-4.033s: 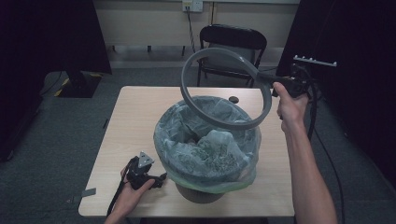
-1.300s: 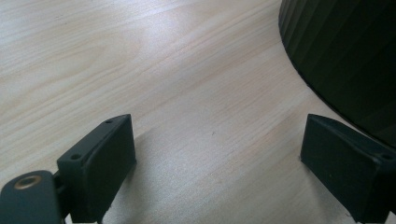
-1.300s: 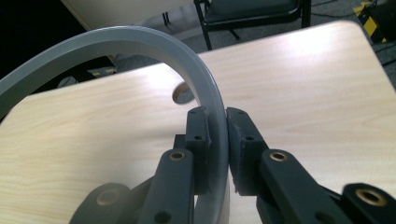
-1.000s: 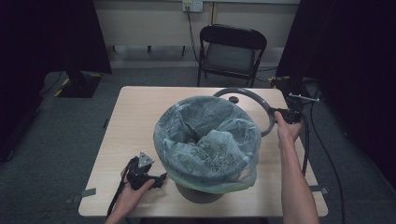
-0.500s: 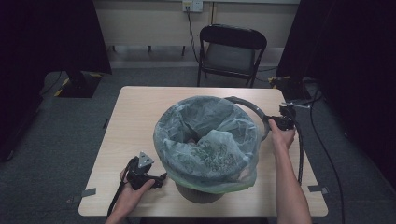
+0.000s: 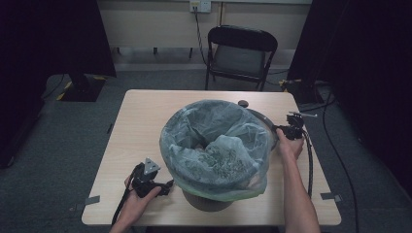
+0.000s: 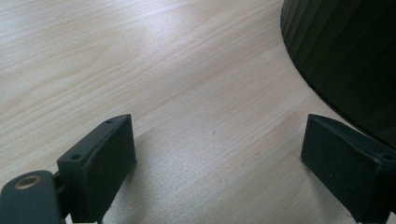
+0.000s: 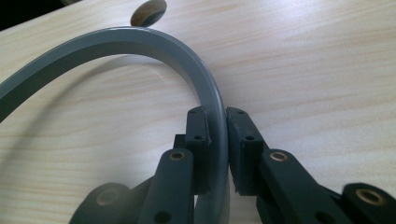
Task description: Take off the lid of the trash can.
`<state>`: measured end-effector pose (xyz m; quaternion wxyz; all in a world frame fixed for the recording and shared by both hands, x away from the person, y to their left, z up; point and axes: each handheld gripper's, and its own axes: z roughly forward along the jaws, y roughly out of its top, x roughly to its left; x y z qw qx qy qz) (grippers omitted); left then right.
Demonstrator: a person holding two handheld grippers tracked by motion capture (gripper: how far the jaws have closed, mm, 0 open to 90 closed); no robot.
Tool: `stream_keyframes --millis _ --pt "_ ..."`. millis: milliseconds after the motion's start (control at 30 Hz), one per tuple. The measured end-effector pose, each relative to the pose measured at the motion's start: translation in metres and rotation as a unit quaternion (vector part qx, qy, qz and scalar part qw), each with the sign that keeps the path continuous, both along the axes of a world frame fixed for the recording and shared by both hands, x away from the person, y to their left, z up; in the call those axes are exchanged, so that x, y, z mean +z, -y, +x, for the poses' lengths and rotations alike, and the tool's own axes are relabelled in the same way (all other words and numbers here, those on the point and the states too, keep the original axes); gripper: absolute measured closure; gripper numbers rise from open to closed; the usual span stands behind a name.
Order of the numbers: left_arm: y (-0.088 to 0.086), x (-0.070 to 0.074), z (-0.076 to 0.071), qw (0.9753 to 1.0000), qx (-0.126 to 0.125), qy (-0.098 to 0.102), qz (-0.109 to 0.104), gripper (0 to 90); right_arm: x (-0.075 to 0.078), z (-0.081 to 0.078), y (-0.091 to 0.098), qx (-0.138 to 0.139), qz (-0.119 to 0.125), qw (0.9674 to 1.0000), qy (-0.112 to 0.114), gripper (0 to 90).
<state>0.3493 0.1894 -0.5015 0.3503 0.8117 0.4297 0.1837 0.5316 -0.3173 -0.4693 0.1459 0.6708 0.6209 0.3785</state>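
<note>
A dark bin [image 6: 206, 196] lined with a pale green bag [image 6: 214, 145] stands at the middle of the wooden table [image 6: 145, 116]. My right gripper [image 6: 284, 131] is shut on a grey plastic ring [image 8: 187, 60], which lies low over the table at the bin's right side, mostly hidden behind the bag in the high view. In the right gripper view the pads [image 8: 198, 126] clamp the ring's band. My left gripper [image 7: 215, 154] rests on the table at the front left, open with nothing between its jaws, beside the ribbed bin wall [image 7: 345, 51].
A black folding chair [image 6: 240, 53] stands beyond the table's far edge. A round cable hole [image 8: 148, 11] in the tabletop lies near the ring. Cables [image 6: 311, 160] trail off the right side. Bare tabletop extends left of the bin.
My right gripper has brought the grey ring down from above the bin to the table at the bin's right side. The left gripper has stayed where it was.
</note>
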Motion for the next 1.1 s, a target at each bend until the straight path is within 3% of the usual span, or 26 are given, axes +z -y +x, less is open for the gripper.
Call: stream_keyframes --millis 167,233,800,1100 --pt "0.000 0.000 0.000 1.0000 0.000 0.001 0.000 9.3 -0.005 -0.002 0.003 -0.003 0.007 1.0000 0.004 79.4" --pt "0.001 0.000 0.000 1.0000 0.003 0.000 0.000 9.3 -0.007 -0.003 0.000 -0.005 -0.006 1.0000 -0.003 79.4" --pt "0.001 0.000 0.000 1.0000 0.004 -0.001 -0.002 9.2 -0.020 -0.005 0.002 0.005 -0.015 0.9999 -0.005 78.4" --pt "0.001 0.000 0.000 1.0000 0.004 -0.001 -0.001 9.1 -0.021 -0.005 0.007 0.013 0.005 0.9999 -0.009 74.1"
